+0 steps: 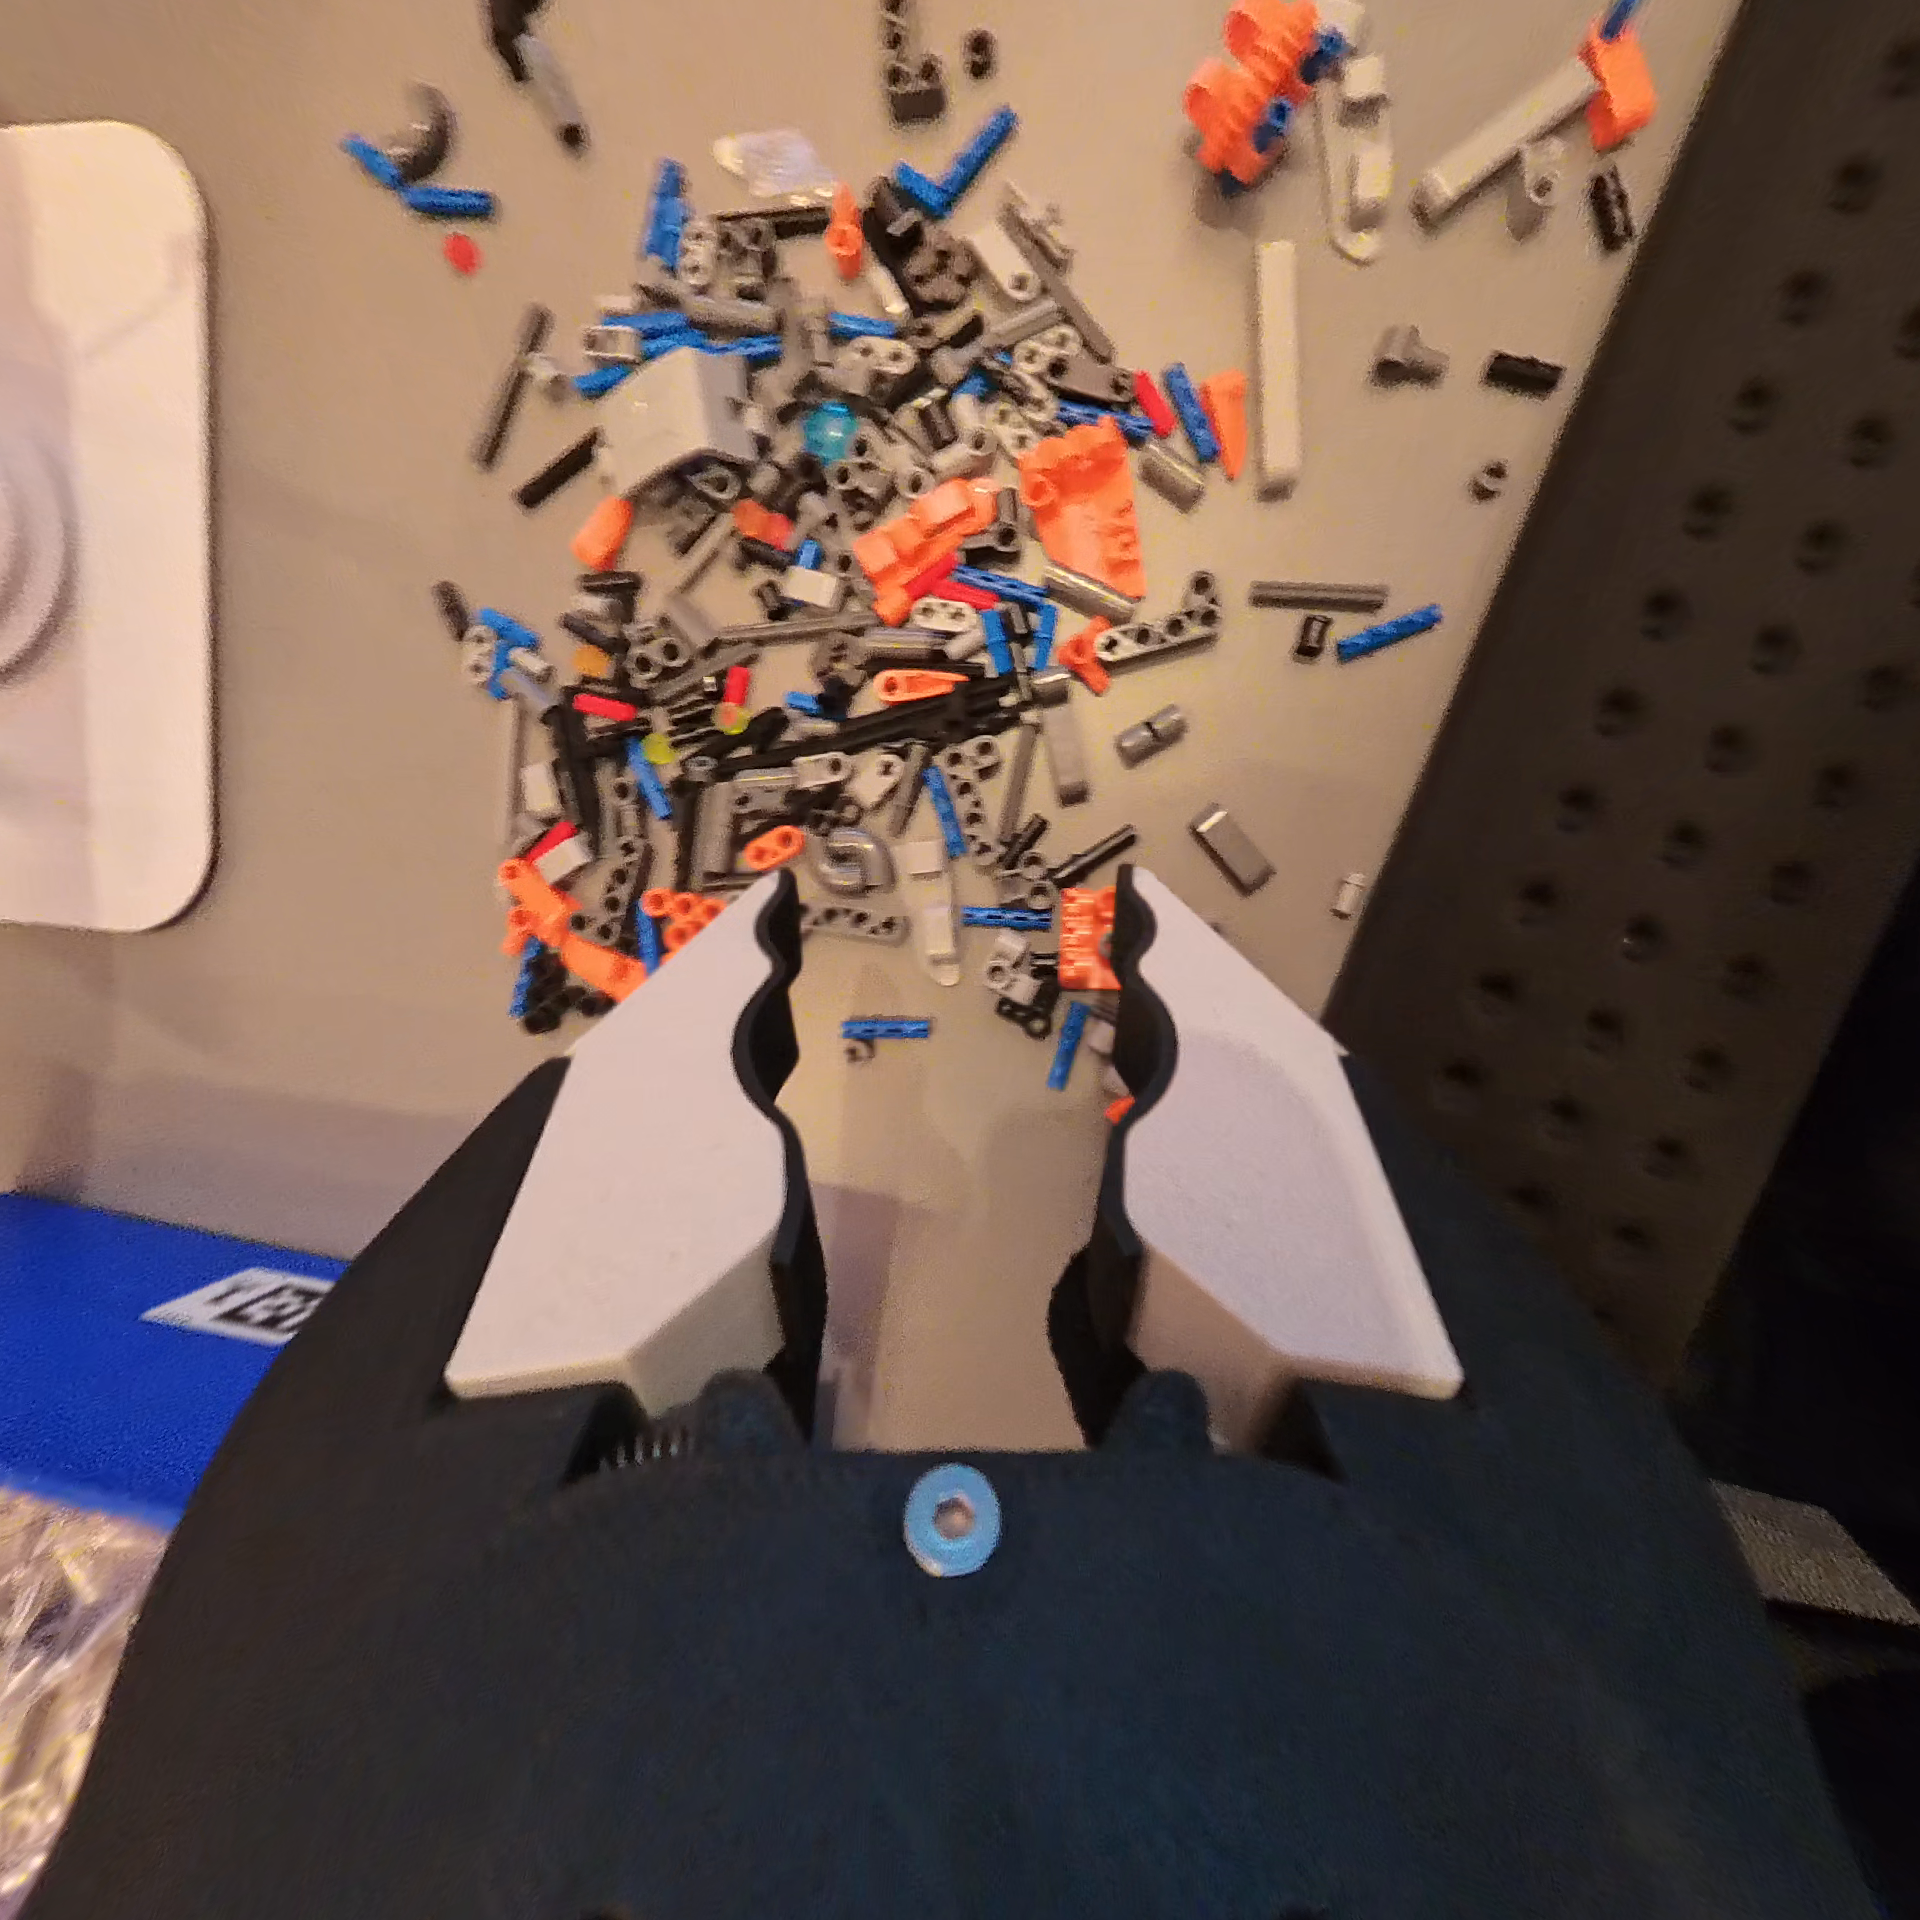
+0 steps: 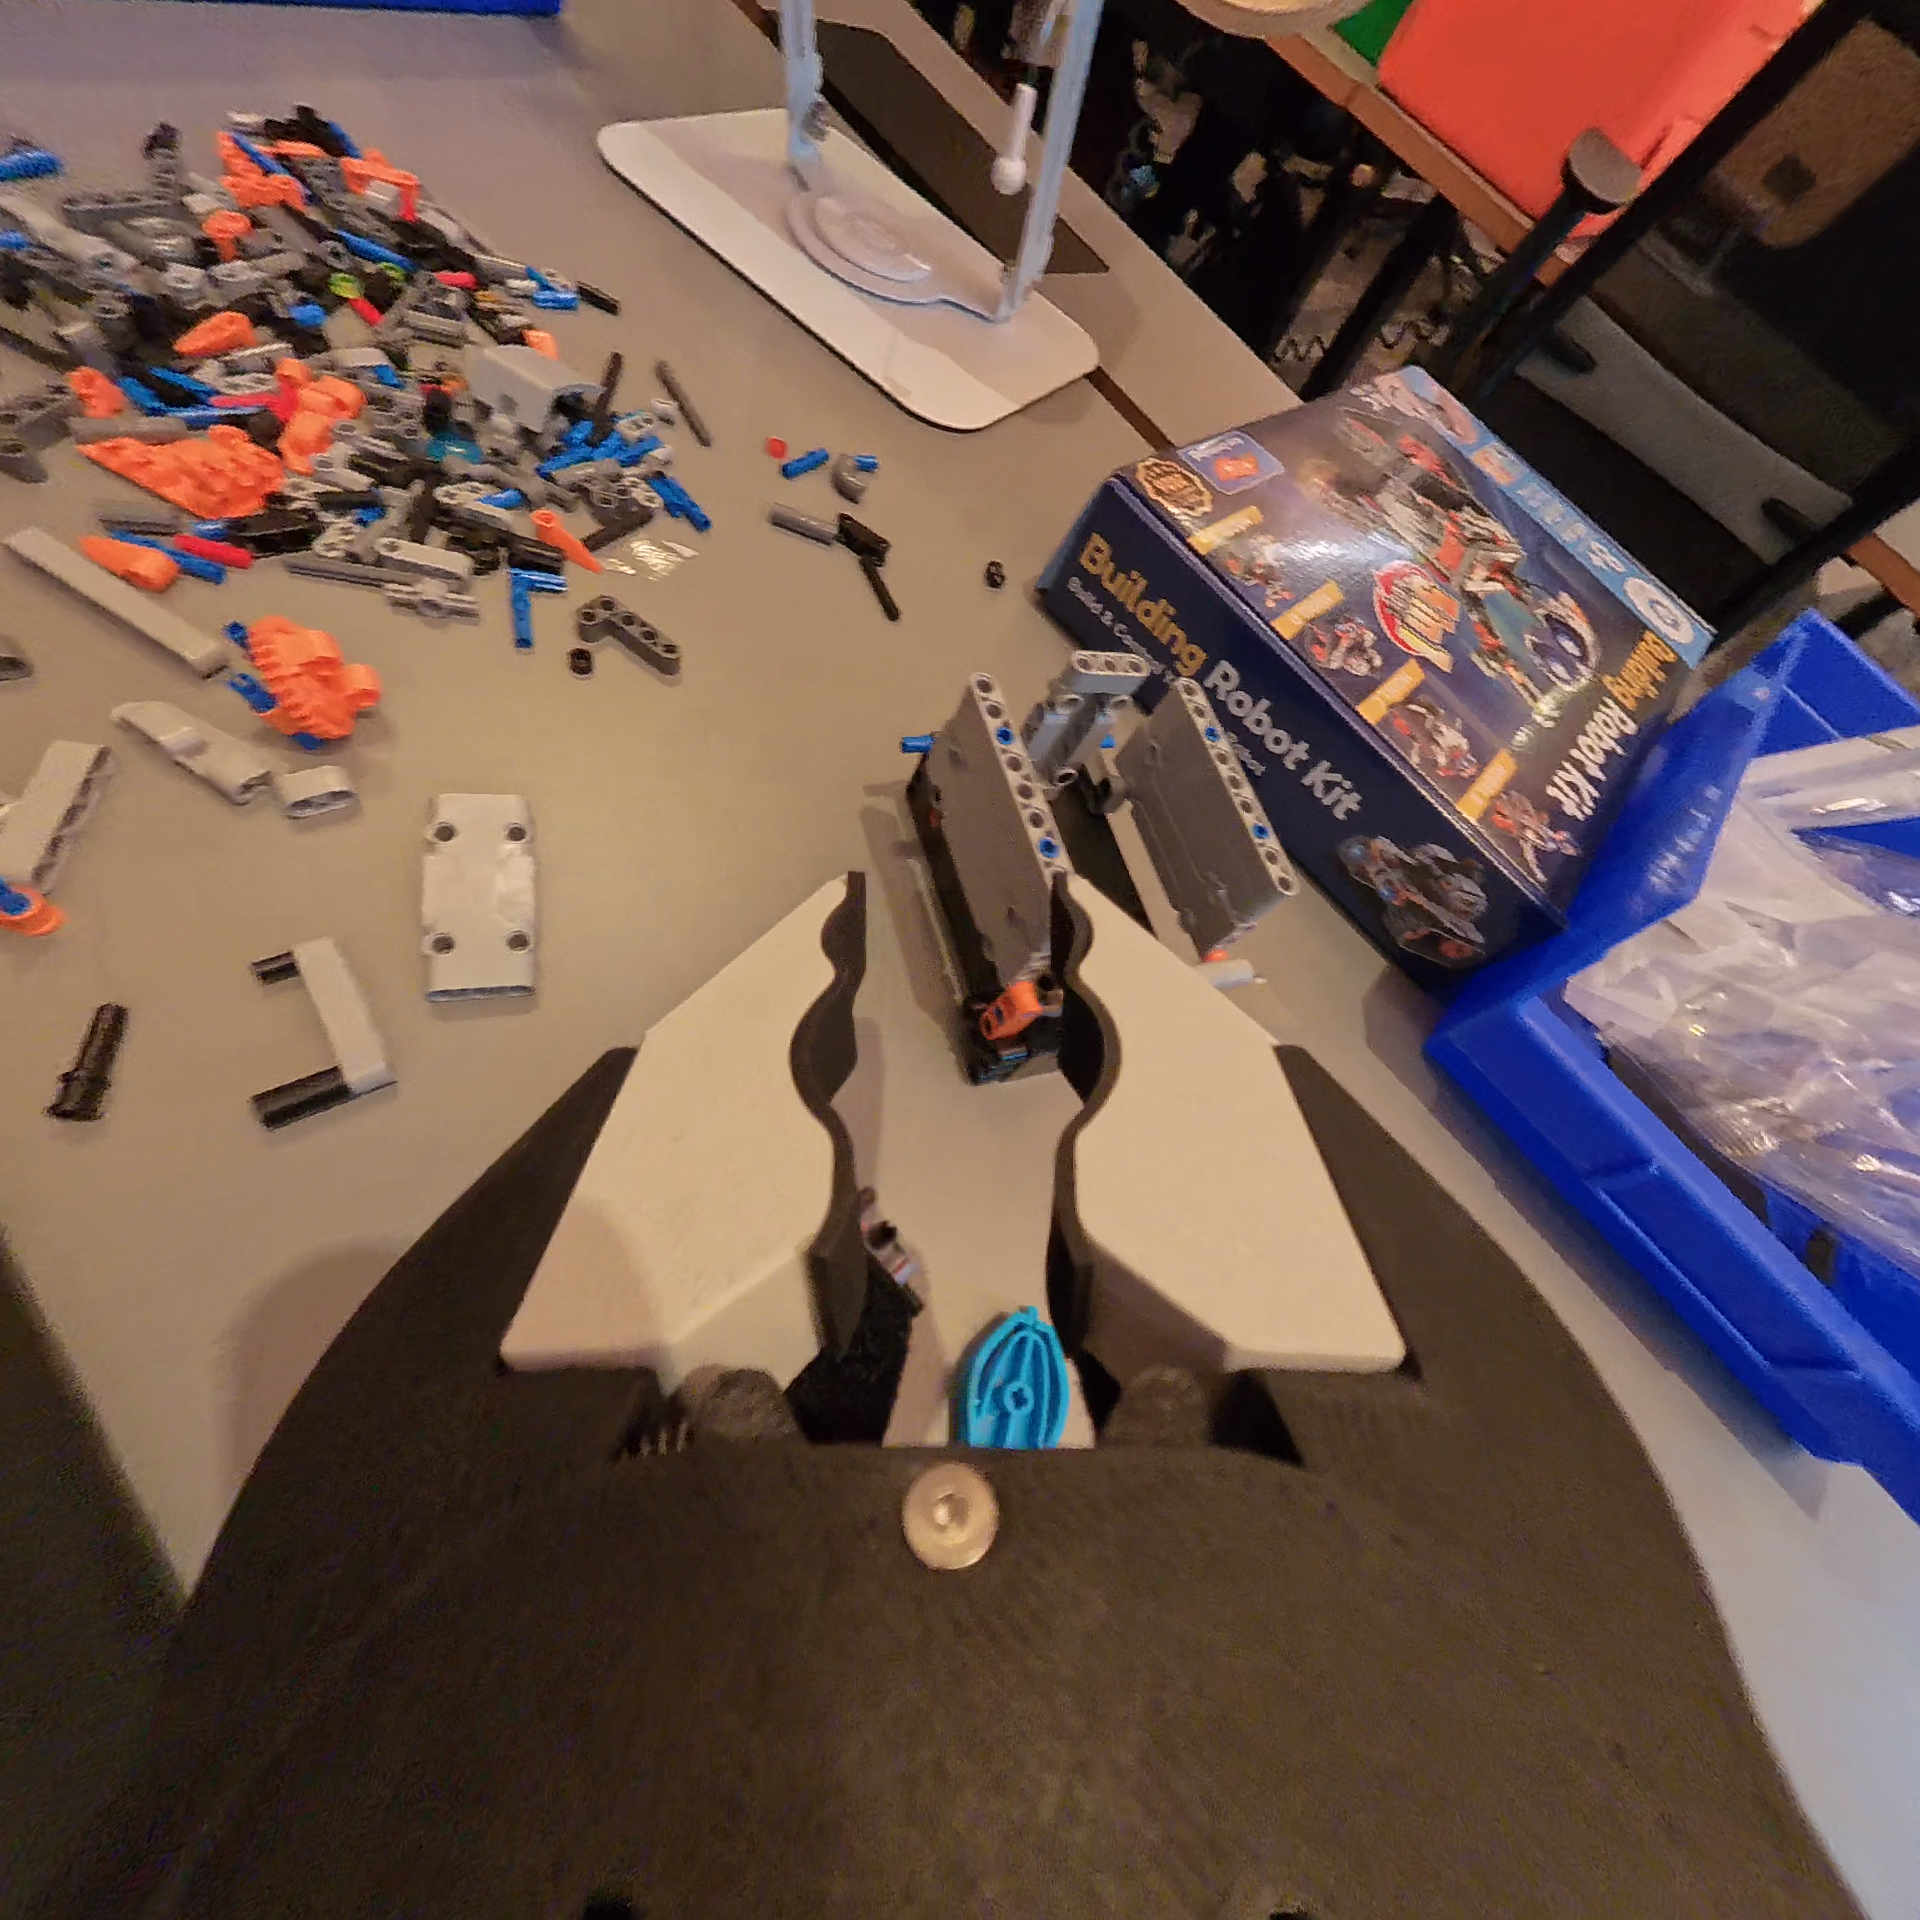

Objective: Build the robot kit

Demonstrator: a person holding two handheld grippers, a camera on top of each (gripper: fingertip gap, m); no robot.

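Note:
In the left wrist view my left gripper is open and empty, hovering over the near edge of a pile of small building pieces in orange, blue, grey and black on a grey table. An orange holed piece lies by the right fingertip. In the right wrist view my right gripper is open around the near end of a grey and black built assembly standing on the table; its right finger is close against it, the left finger apart. A turquoise ribbed piece sits near the finger bases.
A second grey panel assembly stands beside a dark blue kit box. A blue bin holds plastic bags. A white stand base is behind; the piece pile is left. A black perforated panel borders the left gripper's right.

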